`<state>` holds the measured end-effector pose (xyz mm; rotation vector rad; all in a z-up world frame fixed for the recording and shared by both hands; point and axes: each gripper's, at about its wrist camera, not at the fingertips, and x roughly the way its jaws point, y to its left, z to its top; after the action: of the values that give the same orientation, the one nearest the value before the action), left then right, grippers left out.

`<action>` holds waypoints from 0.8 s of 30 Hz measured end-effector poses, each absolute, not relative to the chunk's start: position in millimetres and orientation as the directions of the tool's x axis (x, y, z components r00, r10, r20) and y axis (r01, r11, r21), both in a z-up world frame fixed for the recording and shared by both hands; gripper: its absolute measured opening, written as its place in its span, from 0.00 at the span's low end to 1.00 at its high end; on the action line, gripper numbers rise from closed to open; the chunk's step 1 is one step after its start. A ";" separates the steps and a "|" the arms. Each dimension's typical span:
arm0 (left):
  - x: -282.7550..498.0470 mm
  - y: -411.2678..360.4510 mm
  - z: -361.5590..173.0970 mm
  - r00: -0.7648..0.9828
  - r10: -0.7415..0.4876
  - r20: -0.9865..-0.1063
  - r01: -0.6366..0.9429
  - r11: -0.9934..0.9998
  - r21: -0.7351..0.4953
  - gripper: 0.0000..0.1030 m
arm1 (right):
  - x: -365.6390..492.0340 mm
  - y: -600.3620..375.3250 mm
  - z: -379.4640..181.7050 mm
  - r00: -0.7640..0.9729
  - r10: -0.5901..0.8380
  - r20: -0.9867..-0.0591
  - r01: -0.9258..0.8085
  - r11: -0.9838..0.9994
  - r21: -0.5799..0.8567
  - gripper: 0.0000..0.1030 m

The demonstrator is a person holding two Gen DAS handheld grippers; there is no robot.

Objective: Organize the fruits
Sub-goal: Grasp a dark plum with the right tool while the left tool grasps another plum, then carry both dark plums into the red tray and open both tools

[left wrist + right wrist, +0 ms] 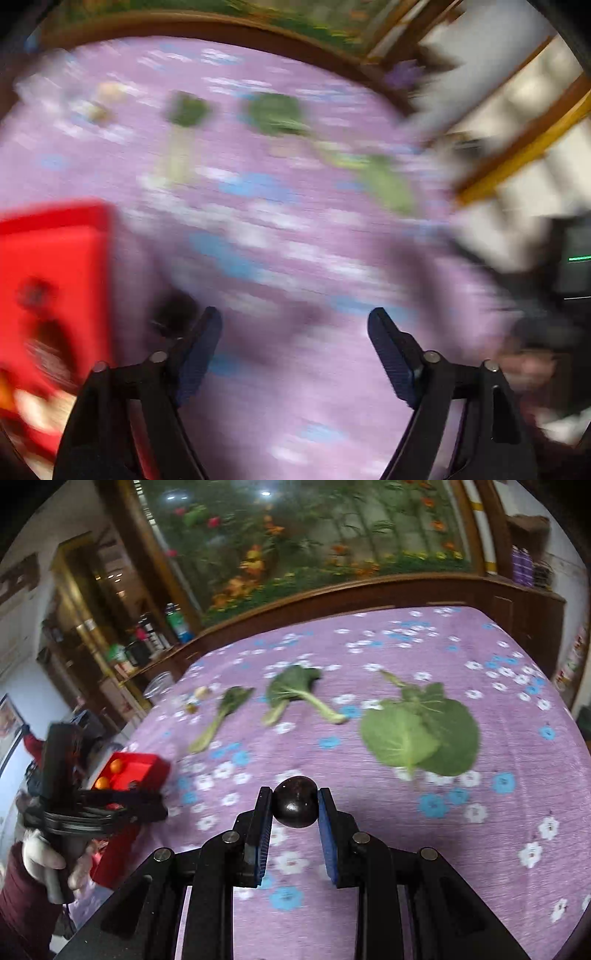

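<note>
My right gripper (295, 797) is shut on a dark, glossy round fruit (295, 806), held above the purple flowered tablecloth (480, 849). A red box (138, 771) with orange fruits inside stands at the left edge of the table. In the right wrist view the left gripper (155, 805) hovers beside that box, gripped by a gloved hand (40, 856). The left wrist view is heavily blurred: my left gripper (295, 321) is open with nothing between its fingers, the red box (55, 288) is at its left, and a dark round blob (173, 308) lies by the left finger.
Several green leafy vegetables (421, 734) lie across the far half of the cloth, with a stalked leaf (295, 690) and another stalk (218, 716) to the left. Small pale pieces (197, 698) lie at the far left. A wooden-framed flower picture (314, 535) stands behind.
</note>
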<state>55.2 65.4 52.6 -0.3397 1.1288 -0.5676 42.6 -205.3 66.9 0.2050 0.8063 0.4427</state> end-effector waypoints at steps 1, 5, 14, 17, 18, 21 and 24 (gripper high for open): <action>47.2 66.0 64.8 0.339 -0.595 -0.729 0.274 0.803 -0.529 0.76 | 39.8 -199.8 67.9 0.606 0.465 -0.646 -0.318 0.886 0.339 0.25; 33.3 80.8 93.0 0.472 -0.509 -0.720 0.254 0.861 -0.442 0.76 | 30.3 -188.3 66.2 0.591 0.490 -0.640 -0.352 0.871 0.343 0.25; 36.1 63.9 33.6 0.480 -0.262 -0.837 0.177 0.964 -0.200 0.41 | 14.4 -171.1 44.2 0.538 0.524 -0.660 -0.370 0.851 0.373 0.25; 34.8 63.0 30.6 0.492 -0.227 -0.840 0.172 0.972 -0.162 0.41 | 10.2 -167.2 38.0 0.521 0.534 -0.666 -0.377 0.844 0.381 0.26; 33.3 61.2 30.9 0.496 -0.218 -0.841 0.178 0.973 -0.147 0.41 | 9.3 -166.0 36.4 0.517 0.536 -0.668 -0.380 0.842 0.383 0.26; 28.8 53.3 29.6 0.508 -0.175 -0.843 0.196 0.977 -0.085 0.46 | 7.5 -160.6 29.2 0.497 0.546 -0.674 -0.384 0.835 0.393 0.26; 33.9 58.8 17.8 0.487 -0.154 -0.860 0.161 0.983 -0.085 0.52 | 6.1 -154.3 23.1 0.483 0.548 -0.683 -0.383 0.833 0.399 0.26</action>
<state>33.9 58.8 17.8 0.0077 1.0449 -0.1915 6.1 -154.3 23.1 0.2029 0.9030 0.5719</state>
